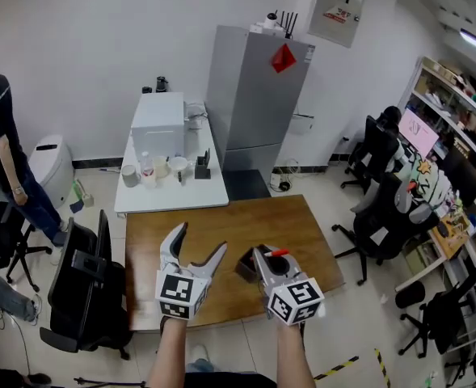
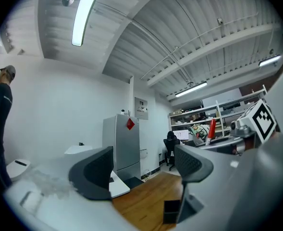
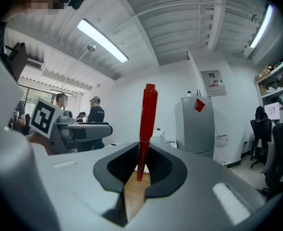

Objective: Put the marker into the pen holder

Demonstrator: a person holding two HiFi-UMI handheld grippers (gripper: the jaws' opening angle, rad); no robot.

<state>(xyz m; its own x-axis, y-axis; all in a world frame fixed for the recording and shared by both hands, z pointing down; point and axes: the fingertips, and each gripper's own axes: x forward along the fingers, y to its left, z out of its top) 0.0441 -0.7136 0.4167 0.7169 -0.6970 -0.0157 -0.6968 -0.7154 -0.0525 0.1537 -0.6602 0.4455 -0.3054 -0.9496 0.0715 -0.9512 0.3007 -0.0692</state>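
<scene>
Red marker [image 3: 146, 124], black holder [image 1: 246, 265], brown wood-grain surface [image 1: 221, 225]; left tool [image 1: 202, 238] and right tool [image 1: 263, 259] white with black-and-white squares.

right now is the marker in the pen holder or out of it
Out: the right gripper is shut on the red marker, held upright, apart from the pen holder.

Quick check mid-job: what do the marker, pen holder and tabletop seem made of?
The marker looks like smooth red plastic, by its sheen. The pen holder is matte black, probably plastic; too small to be sure. The tabletop is brown wood or wood-look laminate, with faint grain.
</scene>
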